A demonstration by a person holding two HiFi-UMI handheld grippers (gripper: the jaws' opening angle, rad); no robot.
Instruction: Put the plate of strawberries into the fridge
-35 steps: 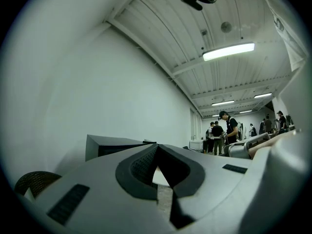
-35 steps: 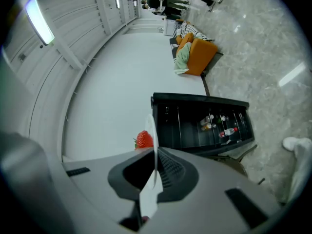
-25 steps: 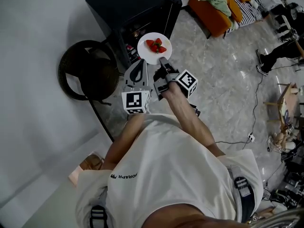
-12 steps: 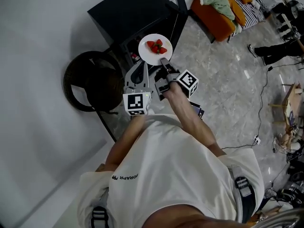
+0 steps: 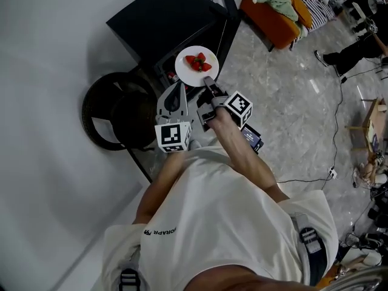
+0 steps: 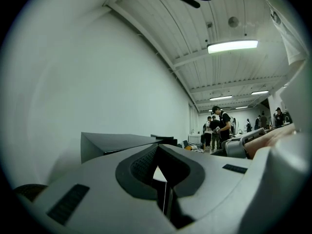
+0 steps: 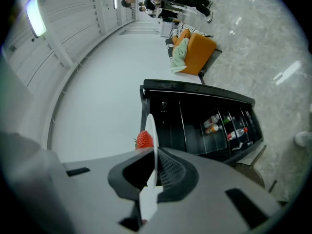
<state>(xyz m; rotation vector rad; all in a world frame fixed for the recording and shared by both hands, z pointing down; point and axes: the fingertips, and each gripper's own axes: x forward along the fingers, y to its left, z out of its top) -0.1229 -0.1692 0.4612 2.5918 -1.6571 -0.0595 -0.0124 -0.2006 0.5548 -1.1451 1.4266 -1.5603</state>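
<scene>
Grey jaws of the right gripper (image 7: 153,172) are seen clamped on the rim of the white plate (image 7: 151,140), whose thin edge runs between the ribbed pads. One of the strawberries (image 7: 144,139) shows just above the jaws, and in the head view they are seen as a small red heap at the plate's middle. The plate is held level in the air at the open front of the black fridge (image 5: 163,23). The left gripper (image 6: 163,179) is held just beside the right one; its jaws are drawn together with only a slit between them, and nothing is gripped.

A black-and-white square pattern, without letters, is borne by each marker cube (image 5: 173,135). A short line of dark capitals (image 5: 159,231) is printed on the white shirt (image 5: 212,211); it is seen upside down and cannot be read with certainty.

Bottles (image 7: 214,123) are lined up in the fridge's shelves, their labels too small to be read. A dark round object (image 5: 115,111) is placed beside the fridge, against the white wall. An orange sofa (image 5: 273,17) is set farther off on the pale stone floor (image 5: 291,114).
</scene>
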